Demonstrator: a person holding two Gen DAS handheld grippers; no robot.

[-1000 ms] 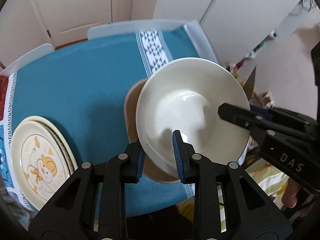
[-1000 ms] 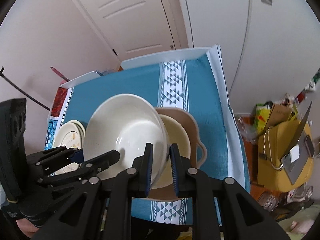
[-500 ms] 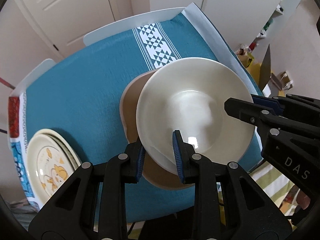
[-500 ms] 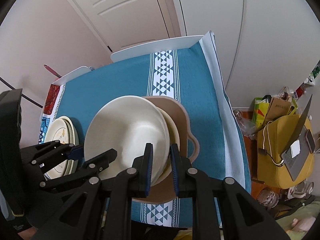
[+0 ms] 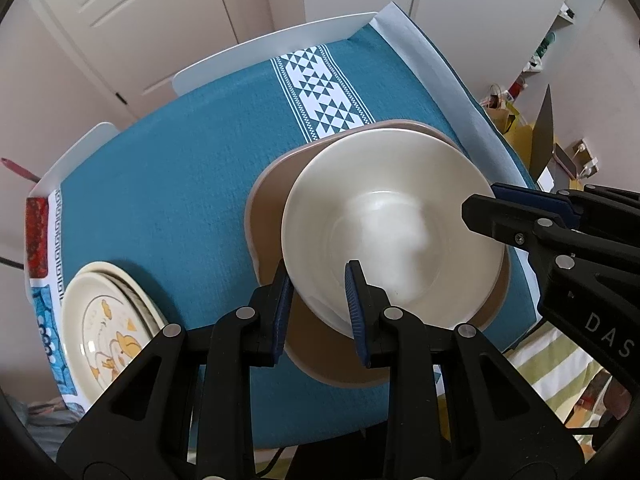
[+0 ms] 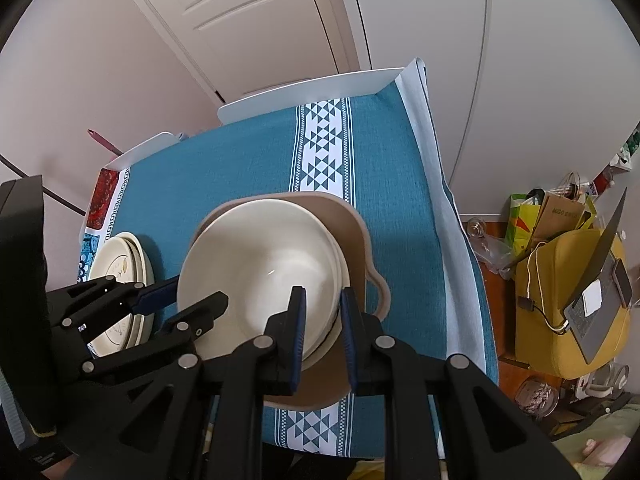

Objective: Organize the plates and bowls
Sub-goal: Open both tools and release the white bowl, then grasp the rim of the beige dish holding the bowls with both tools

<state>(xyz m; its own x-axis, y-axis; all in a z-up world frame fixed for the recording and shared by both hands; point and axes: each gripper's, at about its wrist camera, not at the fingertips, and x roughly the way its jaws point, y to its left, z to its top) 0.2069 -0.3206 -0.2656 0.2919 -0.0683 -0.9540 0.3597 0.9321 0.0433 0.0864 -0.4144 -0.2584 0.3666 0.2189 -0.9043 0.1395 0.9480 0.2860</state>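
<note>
A cream bowl (image 5: 394, 220) sits low over a second cream bowl (image 6: 340, 256) nested in a tan handled dish (image 5: 272, 208). My left gripper (image 5: 318, 280) is shut on the top bowl's near rim. My right gripper (image 6: 322, 304) is shut on its opposite rim; the bowl (image 6: 256, 264) and tan dish (image 6: 352, 232) show in the right wrist view. The right gripper also shows in the left wrist view (image 5: 488, 210). A stack of cream plates with a yellow cartoon print (image 5: 104, 320) lies at the table's left.
The table wears a teal cloth (image 5: 168, 184) with a white geometric band (image 5: 320, 96). White chairs (image 5: 260, 56) stand at the far side. A yellow bag with a laptop (image 6: 576, 296) and paper bags (image 6: 552, 208) sit on the floor to the right.
Both grippers have carried the top bowl down towards the bowl in the tan dish. The cameras have drawn back, so more table shows.
</note>
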